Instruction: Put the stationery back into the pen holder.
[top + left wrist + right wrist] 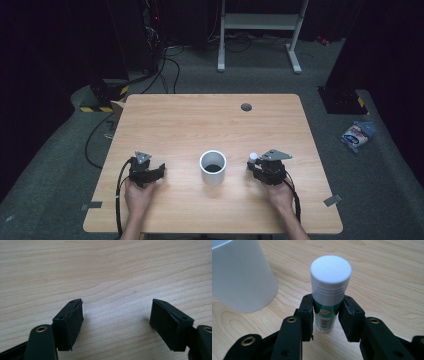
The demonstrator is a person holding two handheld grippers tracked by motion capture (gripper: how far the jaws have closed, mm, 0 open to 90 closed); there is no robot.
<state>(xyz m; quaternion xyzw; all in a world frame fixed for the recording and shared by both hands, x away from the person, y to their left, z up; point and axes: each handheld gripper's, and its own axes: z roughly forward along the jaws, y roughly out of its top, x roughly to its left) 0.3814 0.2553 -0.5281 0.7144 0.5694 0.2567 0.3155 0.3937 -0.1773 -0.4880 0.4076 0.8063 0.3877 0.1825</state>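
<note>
Jaws of the right gripper (325,320) press on both sides of a glue stick (329,290) — green body, white cap — holding it upright with its base at the wooden table (190,115). From above, the right gripper (252,165) sits just to the right of a white cup (213,167), apart from it, the stick's white cap (253,156) showing at its tip. The left gripper (116,312) has its jaws spread wide over bare wood, nothing between them — in the high view it (159,170) rests on the cup's other side, held by the person's left hand (137,195).
</note>
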